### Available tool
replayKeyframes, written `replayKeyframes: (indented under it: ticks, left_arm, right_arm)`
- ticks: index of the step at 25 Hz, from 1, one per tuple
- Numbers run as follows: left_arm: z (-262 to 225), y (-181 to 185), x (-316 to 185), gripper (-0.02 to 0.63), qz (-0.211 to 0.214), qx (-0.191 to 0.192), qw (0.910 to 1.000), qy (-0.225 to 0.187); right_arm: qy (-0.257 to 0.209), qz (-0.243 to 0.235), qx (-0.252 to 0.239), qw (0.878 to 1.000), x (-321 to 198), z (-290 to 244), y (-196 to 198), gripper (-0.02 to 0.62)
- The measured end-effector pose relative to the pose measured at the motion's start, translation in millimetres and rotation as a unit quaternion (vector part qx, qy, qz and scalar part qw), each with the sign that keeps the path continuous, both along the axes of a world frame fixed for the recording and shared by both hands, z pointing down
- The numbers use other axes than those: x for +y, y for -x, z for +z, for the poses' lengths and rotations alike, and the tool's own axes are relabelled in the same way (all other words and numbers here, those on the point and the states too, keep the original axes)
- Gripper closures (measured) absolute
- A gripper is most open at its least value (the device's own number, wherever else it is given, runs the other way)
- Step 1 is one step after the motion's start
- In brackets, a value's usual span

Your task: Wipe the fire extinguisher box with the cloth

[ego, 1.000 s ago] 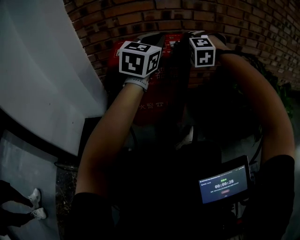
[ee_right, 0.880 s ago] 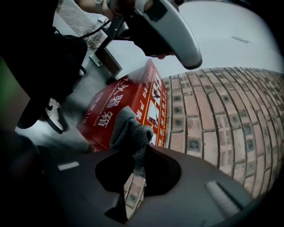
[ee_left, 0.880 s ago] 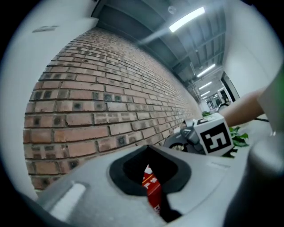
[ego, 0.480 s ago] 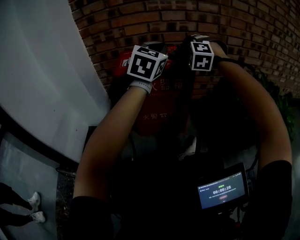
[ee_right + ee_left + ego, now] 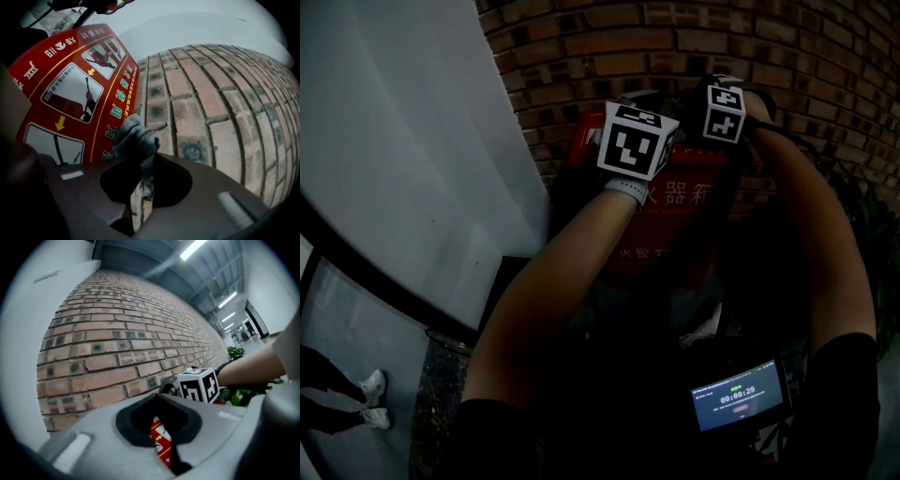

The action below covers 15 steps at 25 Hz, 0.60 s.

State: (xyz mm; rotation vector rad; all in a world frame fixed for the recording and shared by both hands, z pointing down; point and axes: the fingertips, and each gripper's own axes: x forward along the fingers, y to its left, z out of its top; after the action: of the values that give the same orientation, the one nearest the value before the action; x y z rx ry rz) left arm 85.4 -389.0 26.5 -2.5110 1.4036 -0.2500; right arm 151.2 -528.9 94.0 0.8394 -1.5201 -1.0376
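At the left, beside a pale wall [image 5: 394,141], the left tongs [image 5: 161,444] are held above the red fire extinguisher box [image 5: 675,220]. Their jaws are drawn together with nothing gripped, and a sliver of the box is seen past them. The box is set against the brick wall [image 5: 694,42]. At the right, the right tongs [image 5: 138,187] are clamped on the grey cloth [image 5: 135,138], which is bunched at the edge of the box's printed face, beside the bricks.

brick wall [image 5: 675,42] directly behind fire extinguisher box [image 5: 675,239], white wall [image 5: 394,141] left
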Motion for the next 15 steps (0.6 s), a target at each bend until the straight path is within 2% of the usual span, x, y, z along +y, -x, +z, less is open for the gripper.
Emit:
replayKeyframes:
  ticks: [5,11,15]
  left_arm:
    - [13,13,-9,0.603,-0.022,-0.004,0.9998,0.001]
    - [12,18,3,0.603,-0.015,0.012,0.9998,0.011]
    - [17,25,9,0.603,-0.026,0.006,0.9996,0.011]
  right_arm:
    - [0.039,-0.005,-0.003,0.999,-4,20,13,0.557]
    - [0.045,-0.029,0.051,0.997,16,25,18,0.558]
    - [0.06,-0.043,0.064,0.995,38,28,24,0.558]
